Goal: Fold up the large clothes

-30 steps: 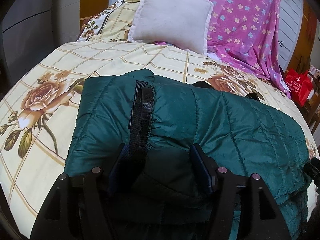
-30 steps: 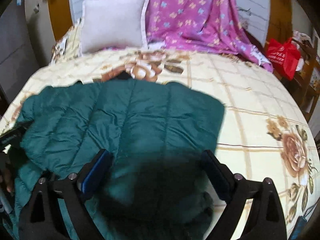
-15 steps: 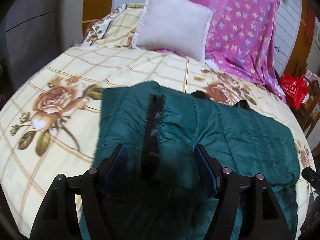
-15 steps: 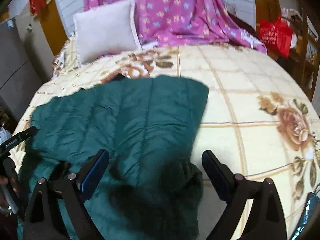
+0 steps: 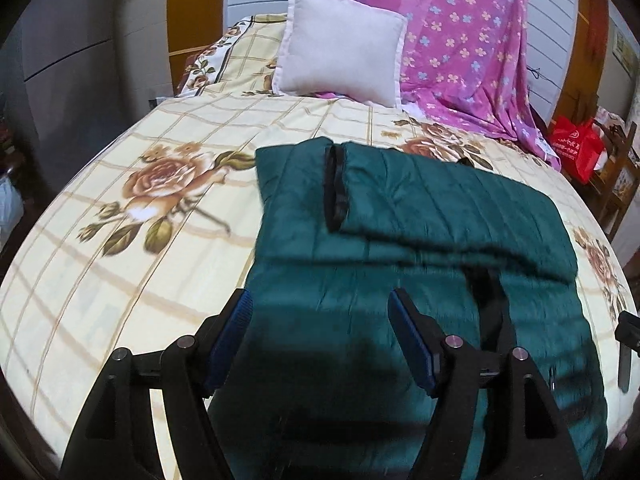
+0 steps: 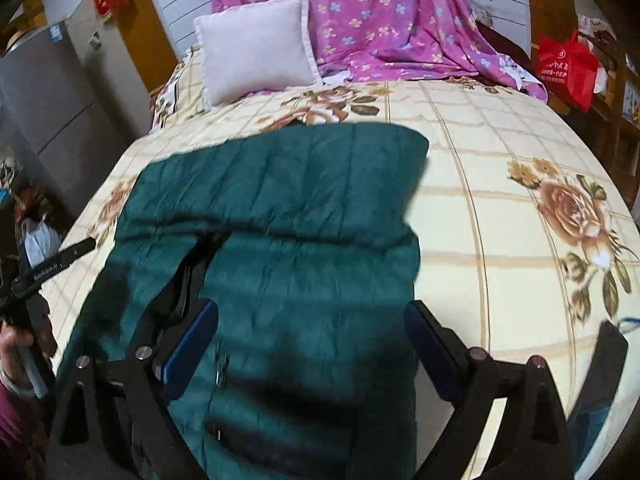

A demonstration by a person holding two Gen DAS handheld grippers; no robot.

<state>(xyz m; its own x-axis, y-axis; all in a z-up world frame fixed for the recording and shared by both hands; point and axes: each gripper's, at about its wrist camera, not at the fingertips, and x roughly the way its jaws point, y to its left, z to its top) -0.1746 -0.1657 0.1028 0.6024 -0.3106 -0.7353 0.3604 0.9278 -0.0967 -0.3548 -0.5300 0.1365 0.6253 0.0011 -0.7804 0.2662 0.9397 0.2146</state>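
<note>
In the left wrist view, the left gripper (image 5: 320,336) stood with open fingers and held nothing; its fingers had just been opening, above the green quilted jacket (image 5: 420,240) folded on the bed (image 5: 120,272). The puffy top layer could spring back.

In the right wrist view, the right gripper (image 6: 312,344) also stood open and empty over the jacket, so the loose fold might slide.

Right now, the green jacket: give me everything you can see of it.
The jacket is dark teal, quilted in stitched channels, puffy with a slight sheen. It lies flat on the floral bedsheet, with one part folded back across the rest into a band and a black-trimmed edge showing at the band's end. A dark opening runs down its lower half. Both grippers, left and right, are above it, open; nothing grips it.
</note>
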